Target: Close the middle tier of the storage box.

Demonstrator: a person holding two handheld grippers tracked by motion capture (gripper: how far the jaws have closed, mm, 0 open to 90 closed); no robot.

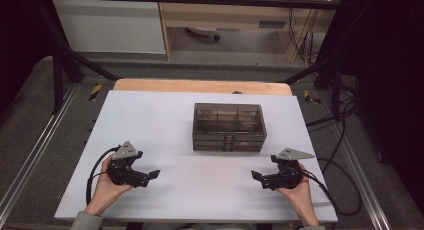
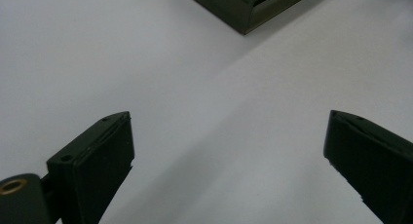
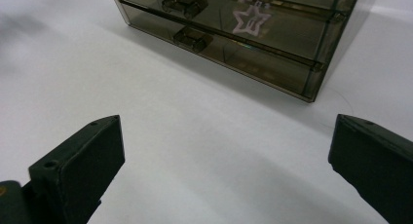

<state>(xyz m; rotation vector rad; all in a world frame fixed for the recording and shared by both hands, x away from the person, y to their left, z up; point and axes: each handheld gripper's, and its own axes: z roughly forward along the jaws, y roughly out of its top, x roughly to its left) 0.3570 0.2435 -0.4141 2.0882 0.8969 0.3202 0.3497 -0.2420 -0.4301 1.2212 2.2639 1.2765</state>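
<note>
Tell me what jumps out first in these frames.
A smoky see-through drawer box sits at the middle of the white table, drawers shut, with a pale star sticker on its front. The left gripper and right gripper flank it nearer the person, jaws open and empty.

A lab: black frame rig (image 1: 65,65), trailing cables (image 1: 345,140).

The smoke-tinted, see-through plastic drawer box (image 1: 229,127) at the table's middle looks glossy and smooth, with a pale star sticker (image 3: 250,20) on a drawer front. The white table (image 1: 190,190) has a matt, even top, with a light wooden edge (image 1: 200,86) at its far side. Each black hand-held gripper (image 1: 154,174) (image 1: 256,175) looks like matt plastic; their grey plates appear metallic.
</note>
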